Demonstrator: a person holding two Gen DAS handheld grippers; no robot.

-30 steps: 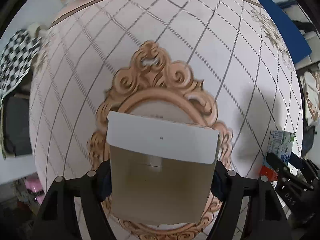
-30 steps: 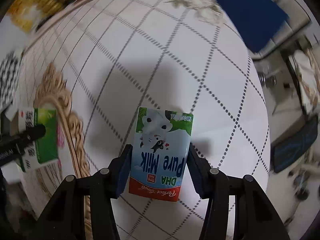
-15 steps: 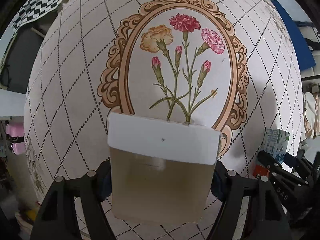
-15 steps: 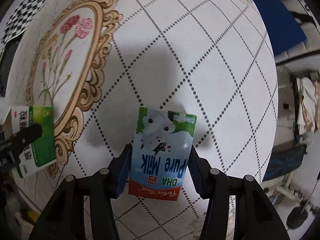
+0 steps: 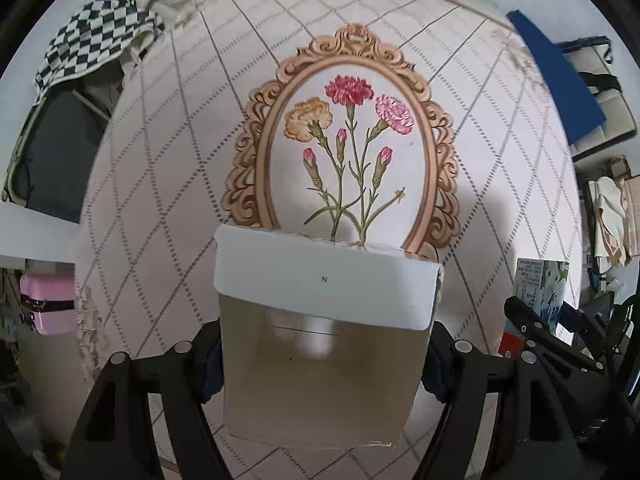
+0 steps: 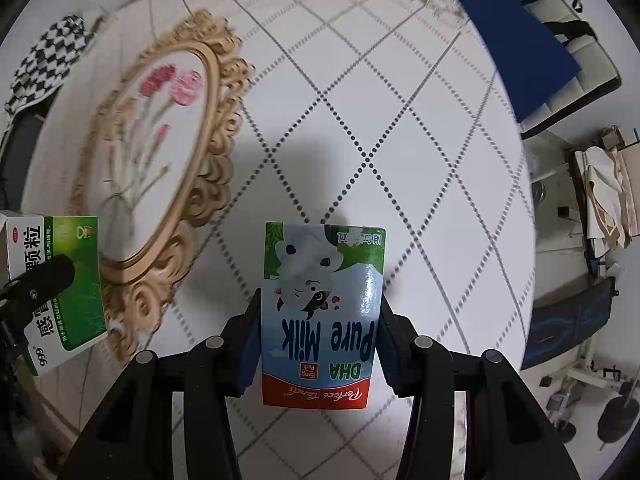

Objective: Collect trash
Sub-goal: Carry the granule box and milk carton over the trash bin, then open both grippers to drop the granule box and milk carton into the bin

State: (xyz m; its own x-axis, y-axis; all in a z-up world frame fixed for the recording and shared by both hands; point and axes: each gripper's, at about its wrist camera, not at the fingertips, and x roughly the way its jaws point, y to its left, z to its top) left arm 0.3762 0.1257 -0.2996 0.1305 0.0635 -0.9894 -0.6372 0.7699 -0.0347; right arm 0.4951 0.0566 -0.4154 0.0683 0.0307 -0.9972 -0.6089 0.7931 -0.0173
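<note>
Box (image 5: 320, 368) gripped between fingers of left gripper (image 5: 320, 360), held above desk (image 5: 160, 200), at 6 o'clock of flower print (image 5: 348, 152). Milk carton (image 6: 322, 320) clamped by right gripper (image 6: 320, 344), above desk; fingers closing tighter. Blue sheet (image 6: 512, 36) at 1 o'clock.

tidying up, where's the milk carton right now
In the right wrist view, the milk carton is clamped in the right hand-held gripper above the tablecloth.
</note>
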